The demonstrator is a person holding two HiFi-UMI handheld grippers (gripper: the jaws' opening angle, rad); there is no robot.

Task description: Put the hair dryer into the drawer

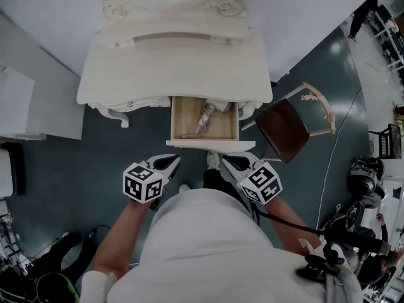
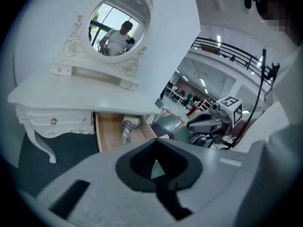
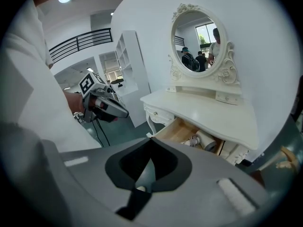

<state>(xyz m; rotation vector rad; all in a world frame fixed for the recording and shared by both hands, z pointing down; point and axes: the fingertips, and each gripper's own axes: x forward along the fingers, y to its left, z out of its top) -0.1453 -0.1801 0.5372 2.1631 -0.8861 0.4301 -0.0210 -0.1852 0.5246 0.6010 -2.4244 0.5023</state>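
The white hair dryer [image 1: 207,115] lies inside the open wooden drawer [image 1: 184,120] of the white dressing table [image 1: 173,62]. Both grippers hover in front of the drawer, apart from it and empty. My left gripper [image 1: 173,160] is shut, below the drawer's left corner. Level with it, my right gripper [image 1: 226,160] is shut too, below the right half. In the left gripper view the hair dryer [image 2: 127,128] shows beyond the closed jaws, with the right gripper [image 2: 190,125] off to the right. The right gripper view shows the hair dryer [image 3: 202,140] in the drawer [image 3: 177,132] and the left gripper [image 3: 124,113].
A chair with a brown seat [image 1: 287,129] stands to the right of the table. A white cabinet [image 1: 31,106] sits at the left. An oval mirror [image 2: 119,25] tops the table. Cables and gear [image 1: 356,232] lie on the dark floor at the right and lower left.
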